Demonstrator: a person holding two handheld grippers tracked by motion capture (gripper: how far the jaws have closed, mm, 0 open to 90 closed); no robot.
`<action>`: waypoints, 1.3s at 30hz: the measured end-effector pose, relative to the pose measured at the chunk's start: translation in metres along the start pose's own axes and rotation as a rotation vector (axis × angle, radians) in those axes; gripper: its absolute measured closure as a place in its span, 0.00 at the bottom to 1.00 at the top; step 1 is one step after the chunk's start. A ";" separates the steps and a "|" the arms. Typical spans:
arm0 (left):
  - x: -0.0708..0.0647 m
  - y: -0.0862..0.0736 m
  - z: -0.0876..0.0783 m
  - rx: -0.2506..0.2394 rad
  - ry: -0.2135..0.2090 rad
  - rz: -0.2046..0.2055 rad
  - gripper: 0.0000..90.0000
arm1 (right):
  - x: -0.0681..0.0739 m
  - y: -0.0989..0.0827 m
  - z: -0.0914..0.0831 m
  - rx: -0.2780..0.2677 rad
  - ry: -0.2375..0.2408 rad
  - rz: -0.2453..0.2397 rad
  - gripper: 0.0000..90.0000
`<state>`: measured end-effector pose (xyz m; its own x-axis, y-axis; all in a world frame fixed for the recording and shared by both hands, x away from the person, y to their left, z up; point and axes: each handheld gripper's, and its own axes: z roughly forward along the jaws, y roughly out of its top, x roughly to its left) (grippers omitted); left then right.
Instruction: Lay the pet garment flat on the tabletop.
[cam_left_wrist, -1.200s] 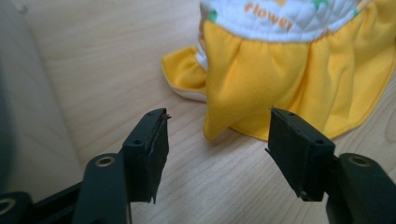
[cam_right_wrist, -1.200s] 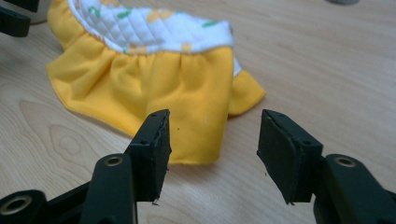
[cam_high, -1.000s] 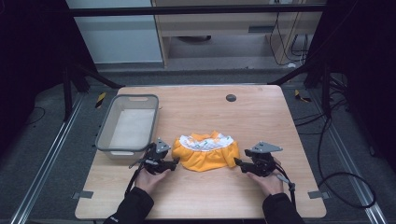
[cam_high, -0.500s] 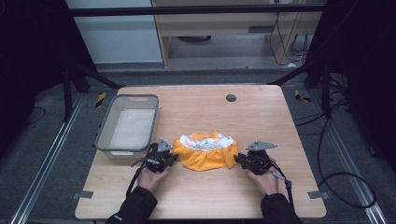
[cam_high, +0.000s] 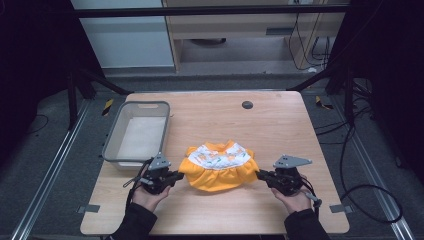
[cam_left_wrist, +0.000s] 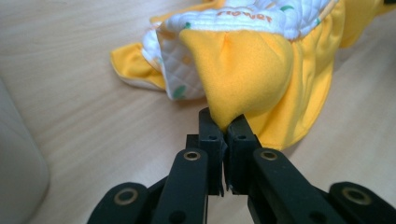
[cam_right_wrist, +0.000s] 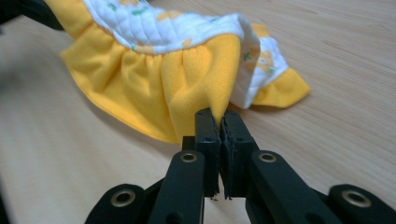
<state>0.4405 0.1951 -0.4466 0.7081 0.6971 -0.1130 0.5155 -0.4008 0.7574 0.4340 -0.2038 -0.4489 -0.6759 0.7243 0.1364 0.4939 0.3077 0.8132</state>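
Two handheld grippers, one garment, one bin, one table.

Item 1: orange garment (cam_high: 218, 169), gathered yellow-orange fabric with a white quilted printed lining. Lies on the wooden table (cam_high: 280, 125), toward its near edge, stretched between the two grippers.

Item 2: left gripper (cam_high: 176, 175), at the garment's left end. In the left gripper view its jaws are closed on a pinched fold of the orange fabric (cam_left_wrist: 243, 79), with the cloth rising from between the jaw tips.

Item 3: right gripper (cam_high: 260, 174), at the garment's right end. In the right gripper view its jaws are clamped on a gathered fold of the orange skirt edge (cam_right_wrist: 187, 84).

Item 4: grey bin (cam_high: 114, 145), rectangular, on the table's left side, just beyond the left gripper and apart from the garment.

Item 5: small dark round fitting (cam_high: 247, 104), set in the tabletop toward the far edge.
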 end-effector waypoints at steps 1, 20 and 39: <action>-0.003 -0.004 -0.004 0.001 -0.006 -0.002 0.96 | 0.004 0.000 -0.006 -0.002 0.018 0.007 0.96; -0.022 -0.038 -0.034 -0.065 0.057 -0.001 0.45 | 0.016 -0.027 -0.018 -0.005 -0.051 -0.037 0.70; 0.006 0.041 -0.001 -0.158 0.188 0.076 0.42 | -0.013 0.027 0.016 -0.103 -0.179 -0.048 0.53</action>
<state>0.4658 0.1831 -0.4155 0.6321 0.7726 0.0590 0.3713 -0.3688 0.8522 0.4648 -0.1949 -0.4373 -0.5847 0.8112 0.0009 0.3986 0.2863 0.8713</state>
